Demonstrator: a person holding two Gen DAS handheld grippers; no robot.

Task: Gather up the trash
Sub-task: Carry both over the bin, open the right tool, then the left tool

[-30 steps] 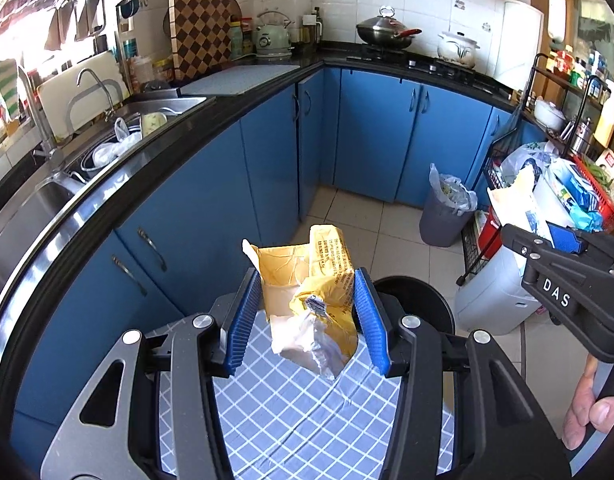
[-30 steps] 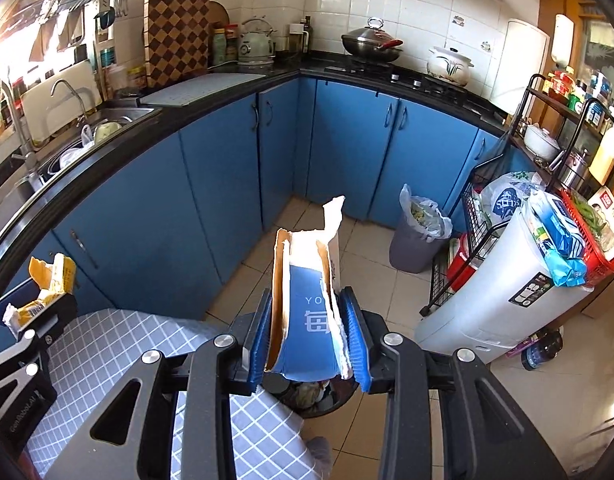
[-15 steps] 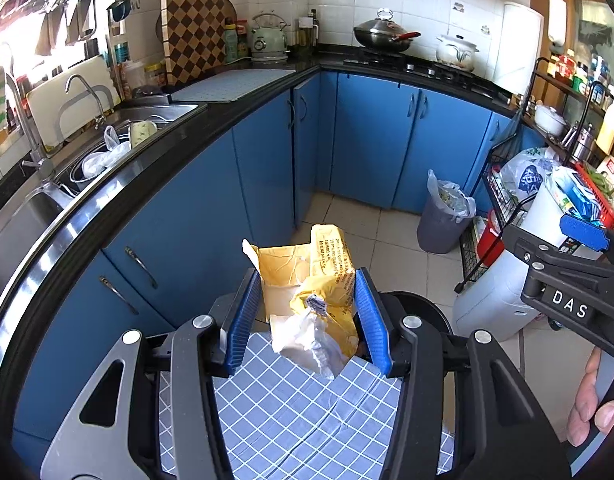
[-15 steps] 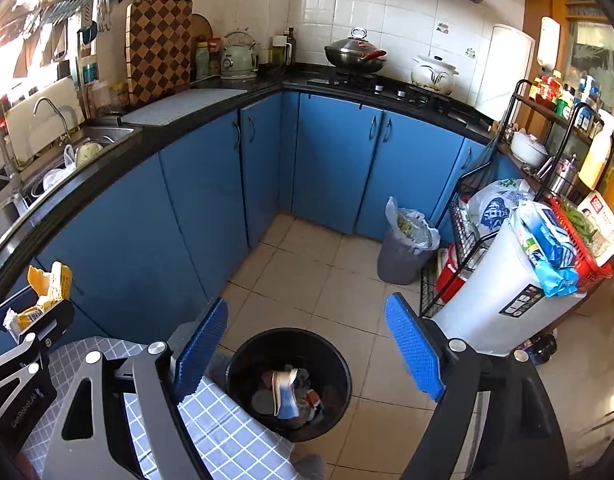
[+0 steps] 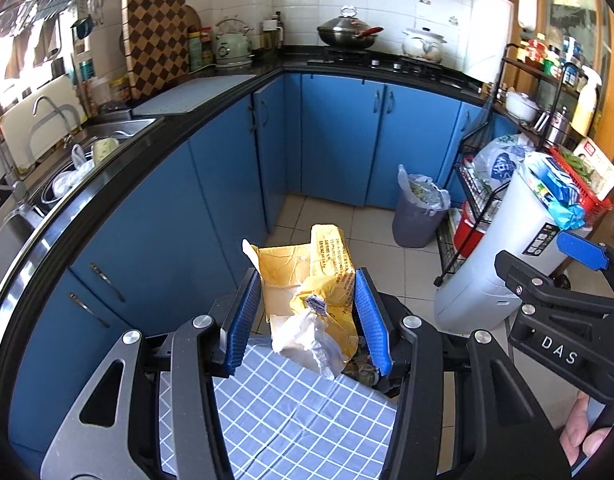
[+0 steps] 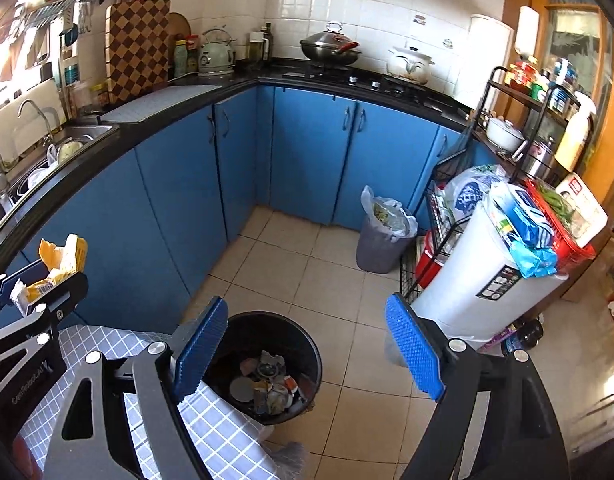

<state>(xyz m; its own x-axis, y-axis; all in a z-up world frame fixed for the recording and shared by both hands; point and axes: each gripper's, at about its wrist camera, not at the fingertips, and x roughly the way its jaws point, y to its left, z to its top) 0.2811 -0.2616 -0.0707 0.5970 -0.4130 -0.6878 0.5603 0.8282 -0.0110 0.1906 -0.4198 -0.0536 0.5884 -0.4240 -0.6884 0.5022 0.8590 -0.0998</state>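
Trash in my left tongs: one crumpled yellow padded mailer with a torn white flap, pinched between the two blue pads; it sits above the table edge, with the bin partly showing just behind it.
Left gripper: I have it clamped on the mailer, both pads pressing its sides.
Right gripper: I see its two blue pads spread wide with nothing between them, hanging over the bin.
Black bin: one round bin on the floor against the table edge, open, with a heap of scraps in the bottom; I cannot count the pieces.
Checked tablecloth: one, blue-and-white grid, under both grippers.
Other bins: one grey bin with a plastic liner by the cabinets, one tall white bin beside the wire rack.
Cabinets: blue doors run round the corner; I count five handles in the right wrist view.
Stove: one lidded wok, one white pot.
My hand: fingertips show at the lower right of the left wrist view.
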